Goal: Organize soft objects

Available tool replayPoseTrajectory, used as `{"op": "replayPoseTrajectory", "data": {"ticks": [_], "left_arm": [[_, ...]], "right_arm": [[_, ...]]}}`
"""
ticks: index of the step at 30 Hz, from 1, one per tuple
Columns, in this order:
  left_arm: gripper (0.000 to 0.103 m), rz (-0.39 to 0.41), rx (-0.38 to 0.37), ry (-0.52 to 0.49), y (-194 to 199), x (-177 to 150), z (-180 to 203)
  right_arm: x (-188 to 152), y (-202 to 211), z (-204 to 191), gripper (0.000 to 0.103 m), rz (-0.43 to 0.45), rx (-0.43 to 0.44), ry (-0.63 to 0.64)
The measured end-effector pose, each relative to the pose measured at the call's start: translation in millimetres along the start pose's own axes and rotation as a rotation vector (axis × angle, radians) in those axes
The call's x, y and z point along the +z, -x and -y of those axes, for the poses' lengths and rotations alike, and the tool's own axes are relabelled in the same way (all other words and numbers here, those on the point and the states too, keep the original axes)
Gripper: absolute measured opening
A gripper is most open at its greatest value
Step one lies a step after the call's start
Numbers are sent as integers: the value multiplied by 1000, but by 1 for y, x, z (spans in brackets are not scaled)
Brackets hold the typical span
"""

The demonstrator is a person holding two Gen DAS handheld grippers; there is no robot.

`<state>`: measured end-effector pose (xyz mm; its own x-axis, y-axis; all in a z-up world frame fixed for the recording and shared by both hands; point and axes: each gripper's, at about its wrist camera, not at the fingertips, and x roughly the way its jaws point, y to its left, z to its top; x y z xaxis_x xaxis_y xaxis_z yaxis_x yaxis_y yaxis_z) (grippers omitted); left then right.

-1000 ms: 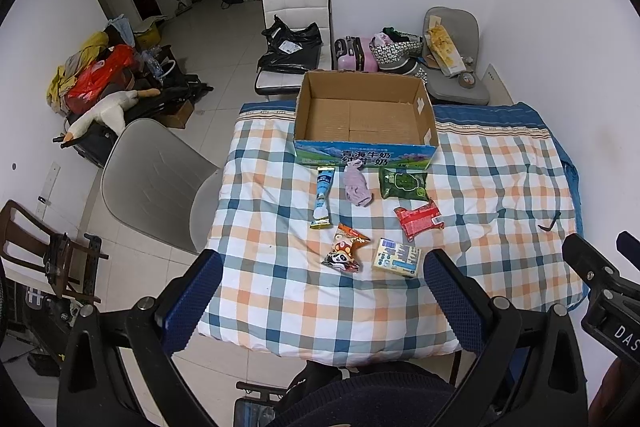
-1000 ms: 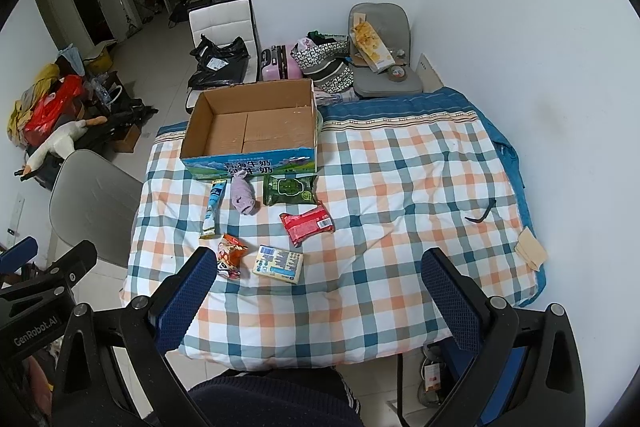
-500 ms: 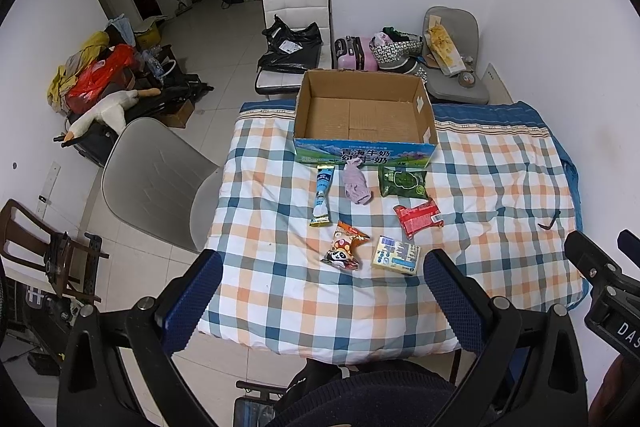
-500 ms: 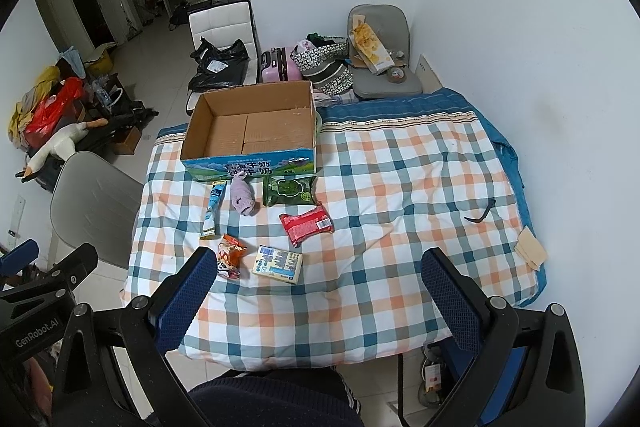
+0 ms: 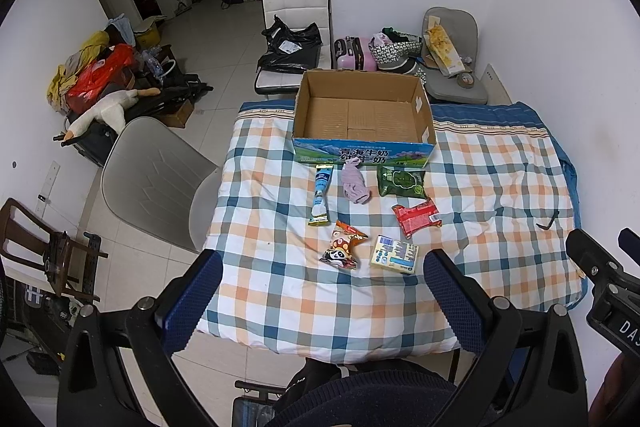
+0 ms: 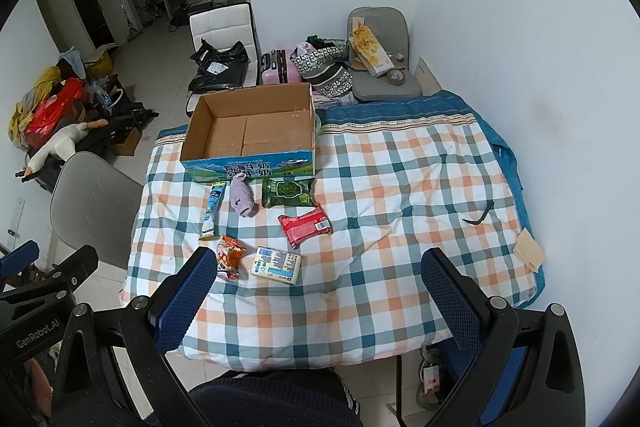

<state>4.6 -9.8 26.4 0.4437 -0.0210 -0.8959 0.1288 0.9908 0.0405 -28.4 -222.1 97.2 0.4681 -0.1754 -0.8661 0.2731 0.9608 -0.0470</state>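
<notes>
1. Nothing on the table has moved since the earlier frames; both views sit almost where they were, with only a slight camera drift.

2. Left wrist view: left gripper [image 5: 323,289] is held high above the near table edge, jaws spread wide, nothing between them. Probably a survey pose before the first pick.

3. Same view: cardboard box [image 5: 362,115] sits at the far side of the checked cloth [image 5: 280,299], open top up and empty, likely the drop target since the items lie just in front of it.

4. Same view, items laid out singly and not stacked, so each looks easy to pick: blue tube sachet [image 5: 321,195], purple sock [image 5: 354,183] touching the box front, green pack [image 5: 402,181], red packet [image 5: 417,217], panda snack bag [image 5: 343,246], yellow tissue pack [image 5: 394,254].

5. Same view: right gripper body [image 5: 608,279] shows at the right edge, level with the left one.

6. Right wrist view: right gripper [image 6: 316,291] is also high over the near edge, jaws wide apart and empty. Its left finger [image 6: 188,291] overlaps the panda snack bag [image 6: 229,255] in the picture only, no contact.

7. Same view: box [image 6: 248,163] empty, sock [image 6: 241,200], green pack [image 6: 288,191], red packet [image 6: 305,225], tissue pack [image 6: 276,265], sachet [image 6: 211,209] all outside it.

8. Same view: a dark hook-shaped thing [image 6: 479,215] lies alone far right, identity unclear. Left gripper body [image 6: 44,291] at the left edge.

9. Judgement: task not started; the near tissue pack or snack bag seems the easiest first grab.
</notes>
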Motion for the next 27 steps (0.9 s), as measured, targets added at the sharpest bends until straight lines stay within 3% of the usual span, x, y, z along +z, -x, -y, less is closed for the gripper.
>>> {"op": "replayPoseTrajectory", "data": {"ticks": [9,14,17,20,27], "left_arm": [[103,-2,-4,1,2,4,2],[103,-1,19,33,-22,18,0],[103,-43,39,67,-65,17,-7],[103,-117,44,73,-118,17,-13],[103,-299,40,29,-224,-5,-12]], "right_arm": [[-2,-1,-1,103,-2,0,-4],[4,-25,4,103,-61,32,-6],[10,-64,3,103,-115,33,9],[9,-129,-8,103,-194,57,64],[-16,-282,-59,103,-388,87,356]]}}
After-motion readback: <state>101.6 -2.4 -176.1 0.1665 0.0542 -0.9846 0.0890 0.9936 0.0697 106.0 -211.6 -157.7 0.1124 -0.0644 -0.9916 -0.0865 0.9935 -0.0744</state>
